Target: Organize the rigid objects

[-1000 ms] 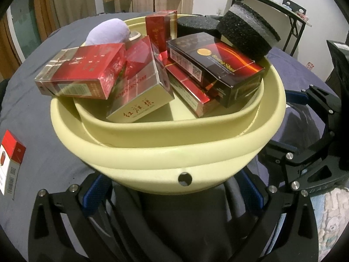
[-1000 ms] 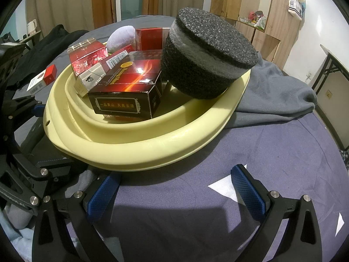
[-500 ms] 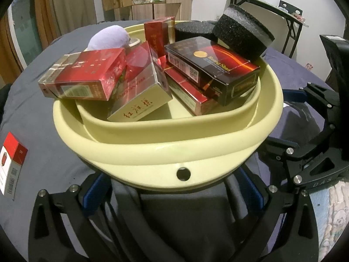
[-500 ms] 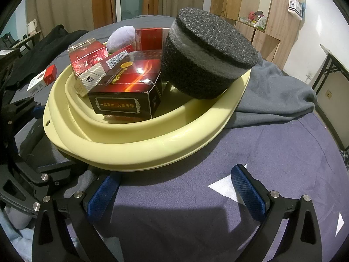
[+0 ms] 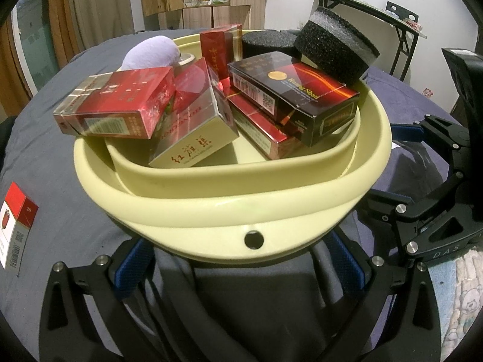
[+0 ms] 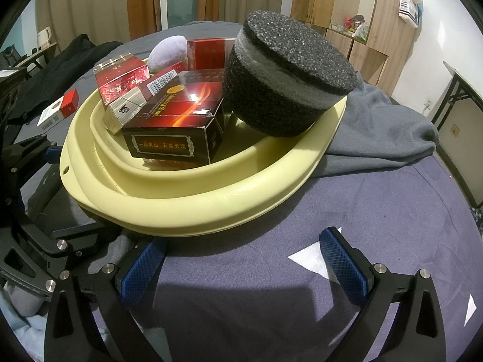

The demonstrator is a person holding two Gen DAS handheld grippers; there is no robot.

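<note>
Since the earlier frames the left tool [image 5: 241, 268] has drawn back a little from the yellow basin [image 5: 211, 211], so the basin sits slightly higher and smaller in its view; the right wrist picture has hardly changed.

Left wrist view: the left tool's fingers stand apart, its blue pads [image 5: 132, 268] just beneath the basin's near rim, where a small round hole shows. The basin rests on a table covered with a grey-purple cloth [image 5: 54, 181]. Piled inside are several red cigarette packs [image 5: 117, 105], a dark box with gold lettering [image 5: 295, 96] lying tilted on top of another red pack, a lavender plush lump [image 5: 151, 52] at the back, and a black foam disc [image 5: 335, 48] leaning on the far right rim. One red-and-white pack [image 5: 16, 229] lies alone on the cloth, well apart to the left of the basin. The right tool [image 5: 428, 211] shows at the right edge, beside the basin.

Right wrist view: the right tool [image 6: 244, 262] is also spread wide, holding nothing, its fingers [image 6: 344, 259] over bare cloth just in front of the basin [image 6: 187, 208]. The foam disc [image 6: 286, 75] leans tilted on the rim, against the dark box [image 6: 178, 126]. A grey blanket [image 6: 383, 126] lies bunched behind the basin, touching it. The loose pack [image 6: 59, 108] lies on the far left, and the left tool [image 6: 39, 241] stands beside the basin at the left edge.
</note>
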